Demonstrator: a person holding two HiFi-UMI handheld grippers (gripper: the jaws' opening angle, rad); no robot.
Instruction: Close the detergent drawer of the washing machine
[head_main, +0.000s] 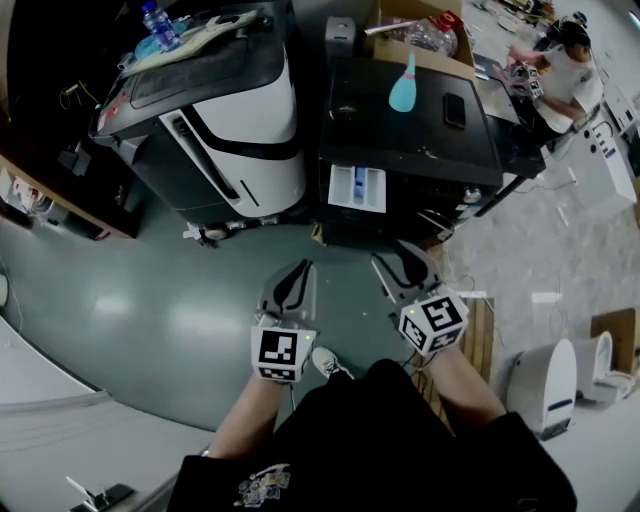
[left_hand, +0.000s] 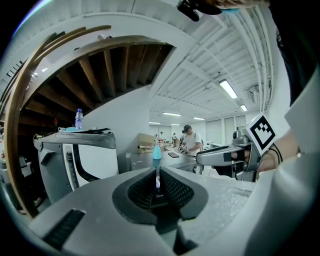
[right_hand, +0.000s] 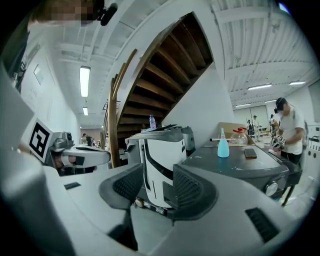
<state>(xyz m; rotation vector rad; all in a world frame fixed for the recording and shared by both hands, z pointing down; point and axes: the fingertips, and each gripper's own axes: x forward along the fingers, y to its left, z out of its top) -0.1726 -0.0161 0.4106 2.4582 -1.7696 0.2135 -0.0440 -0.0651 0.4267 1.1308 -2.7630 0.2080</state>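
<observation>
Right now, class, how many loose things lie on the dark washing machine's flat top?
2: a teal bottle stands mid-top on the washing machine, a dark phone lies just right of it. The cardboard box behind may hide others.

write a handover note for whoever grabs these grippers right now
Left gripper: shut, empty.
Right gripper: open, nothing between its jaws.
Both are held over the floor, short of the machines and touching nothing.
Detergent drawer: pulled out of the front of the black washing machine, which stands right of the white and black machine.
Done: nothing yet, the drawer is not closed.
Left: bring a gripper to the drawer front, probably the right one as it is nearer, and push it in flush.
</observation>
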